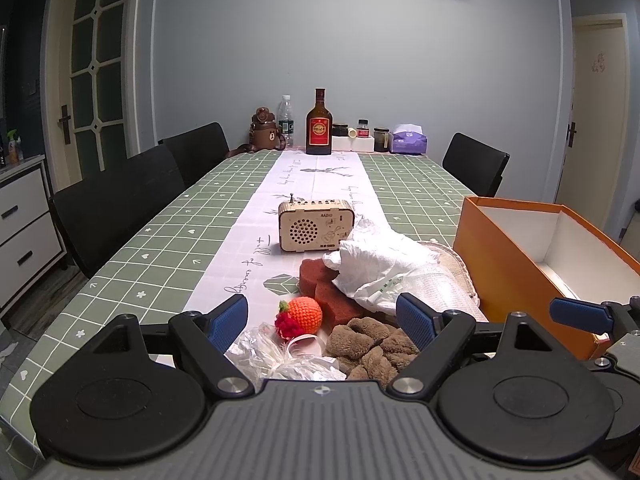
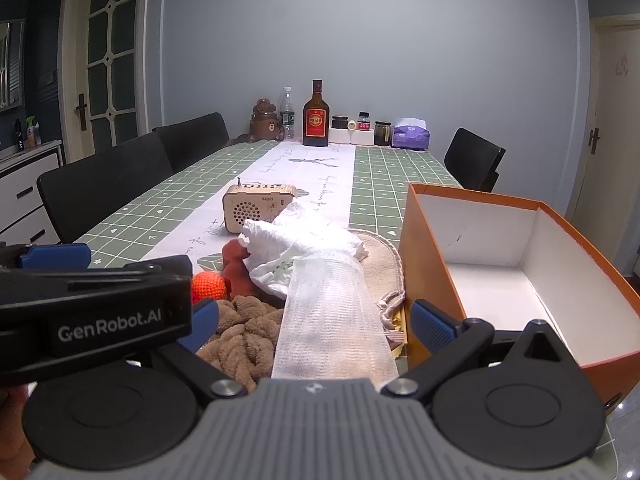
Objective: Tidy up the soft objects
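Soft pile sits on the table just left of the empty orange box (image 2: 500, 280). The mesh roll (image 2: 332, 320) lies lengthwise between your right gripper (image 2: 316, 322) fingers, long axis pointing away from you. Right is nearer. Both grippers wide, left gripper (image 1: 322, 316) holding nothing.

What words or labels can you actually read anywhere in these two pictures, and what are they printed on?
"RADIO": on the wooden radio.
"GenRobot.AI": on the left gripper's body.
Table runner: cursive script, unreadable.
Brown bottle: red label too small.
White plastic bag: green print blurred.
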`<state>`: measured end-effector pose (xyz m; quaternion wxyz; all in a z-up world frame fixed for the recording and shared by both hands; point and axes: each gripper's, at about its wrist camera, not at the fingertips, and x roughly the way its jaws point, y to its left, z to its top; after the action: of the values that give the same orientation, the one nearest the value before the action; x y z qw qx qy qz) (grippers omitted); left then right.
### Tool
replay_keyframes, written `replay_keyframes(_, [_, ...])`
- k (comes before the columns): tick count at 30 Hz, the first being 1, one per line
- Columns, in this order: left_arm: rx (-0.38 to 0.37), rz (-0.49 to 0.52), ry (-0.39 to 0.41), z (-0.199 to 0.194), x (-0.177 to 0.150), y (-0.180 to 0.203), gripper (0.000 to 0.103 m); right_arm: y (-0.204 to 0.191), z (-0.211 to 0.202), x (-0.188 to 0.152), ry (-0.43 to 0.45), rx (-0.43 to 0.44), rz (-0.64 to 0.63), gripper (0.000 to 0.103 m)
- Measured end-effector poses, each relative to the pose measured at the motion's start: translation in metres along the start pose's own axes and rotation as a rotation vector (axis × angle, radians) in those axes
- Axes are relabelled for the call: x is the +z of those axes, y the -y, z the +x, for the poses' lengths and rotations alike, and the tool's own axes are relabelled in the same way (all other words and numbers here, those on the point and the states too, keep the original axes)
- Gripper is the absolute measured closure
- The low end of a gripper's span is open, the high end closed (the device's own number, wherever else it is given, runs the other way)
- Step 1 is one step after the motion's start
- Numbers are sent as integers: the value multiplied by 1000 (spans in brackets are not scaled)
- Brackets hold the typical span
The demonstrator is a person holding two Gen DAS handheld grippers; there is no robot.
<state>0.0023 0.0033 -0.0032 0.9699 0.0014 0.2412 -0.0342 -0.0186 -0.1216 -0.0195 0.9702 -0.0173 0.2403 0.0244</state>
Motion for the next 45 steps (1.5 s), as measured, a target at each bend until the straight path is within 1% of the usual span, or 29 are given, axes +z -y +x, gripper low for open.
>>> replay_keyframes(9, [-1, -2, 3, 1, 0, -2, 5, 0, 0, 0, 0, 5, -2, 3])
replay_keyframes(16, [-8, -10, 2, 1, -1, -5, 5, -2, 1, 0, 3, 27, 1, 3])
replay_keyframes(18, [-13, -2, 9, -1, -2, -8, 5, -3, -1, 0, 7, 43, -4, 3])
replay_keyframes(22, [-8, 15, 20, -4, -3, -17, 5, -3, -7, -1, 15, 103, -18, 3])
replay_keyframes(27, [15, 53, 26, -2, -9, -30, 5, -1, -7, -10, -24, 160, -9, 3])
replay_keyframes(29, [12, 58, 15, 1, -12, -36, 5, -3, -5, -14, -45, 181, -20, 3])
replay_keyframes(32, [11, 49, -10, 7, -17, -46, 4, -12, -1, -18, -47, 201, -54, 3])
replay_keyframes(34, [25, 52, -18, 12, -20, -52, 4, -20, 2, -19, -43, 230, -88, 4])
replay_keyframes(37, [67, 61, -37, 20, -25, -64, 4, -35, 7, -22, -39, 262, -161, 11])
replay_keyframes(39, [79, 39, -57, 26, -27, -75, 4, -44, 13, -26, -50, 263, -205, 11])
replay_keyframes(41, [65, -3, -84, 30, -29, -85, 4, -49, 22, -27, -79, 270, -218, 11])
replay_keyframes(43, [32, -40, -106, 33, -32, -93, 5, -52, 30, -27, -102, 283, -213, 11])
replay_keyframes(45, [11, -52, -115, 35, -33, -97, 4, -54, 36, -25, -110, 298, -217, 11])
